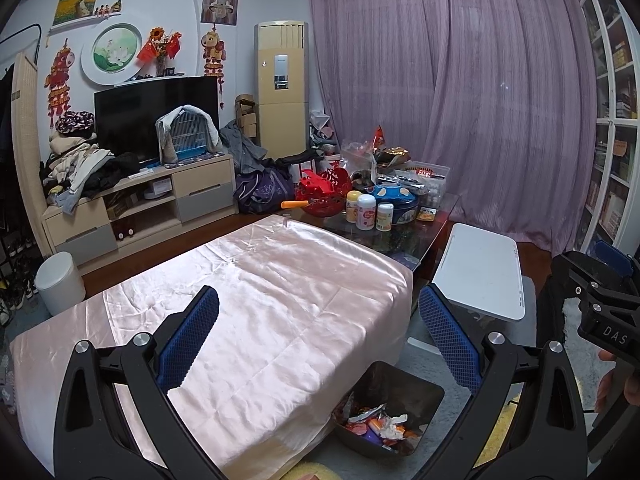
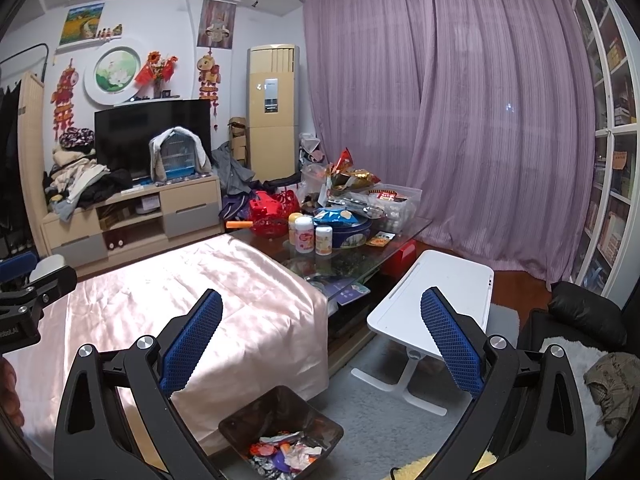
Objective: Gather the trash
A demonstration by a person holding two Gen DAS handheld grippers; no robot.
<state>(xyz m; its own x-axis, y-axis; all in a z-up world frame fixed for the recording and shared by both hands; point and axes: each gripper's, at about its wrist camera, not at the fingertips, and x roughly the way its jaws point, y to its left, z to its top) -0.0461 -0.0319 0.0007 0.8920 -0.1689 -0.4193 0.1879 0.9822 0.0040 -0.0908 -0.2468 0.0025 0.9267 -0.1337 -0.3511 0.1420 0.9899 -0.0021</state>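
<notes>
- Left wrist view: shiny pink satin cloth (image 1: 256, 300) covers the table, bare on top.
- Dark square plastic bin (image 1: 390, 408) stands on the grey carpet, beside the cloth's near right corner.
- Crumpled colourful wrappers (image 1: 380, 426) lie inside this bin.
- Left gripper (image 1: 318, 340) and right gripper (image 2: 320, 340) both have jaws wide apart, holding nothing.

1. Both views: indoor light, moderately dim with a cool cast.
2. Glossy pink satin cloth (image 1: 256, 304) shows soft sheen patches on top, brightest at its far end.
3. Shadow darkens the floor beside the cloth.
4. Strong fisheye bending; black vignette at the corners.
5. Purple pleated curtain (image 2: 460, 120) beyond the cloth glows faintly.
6. Focus sharp throughout.
</notes>
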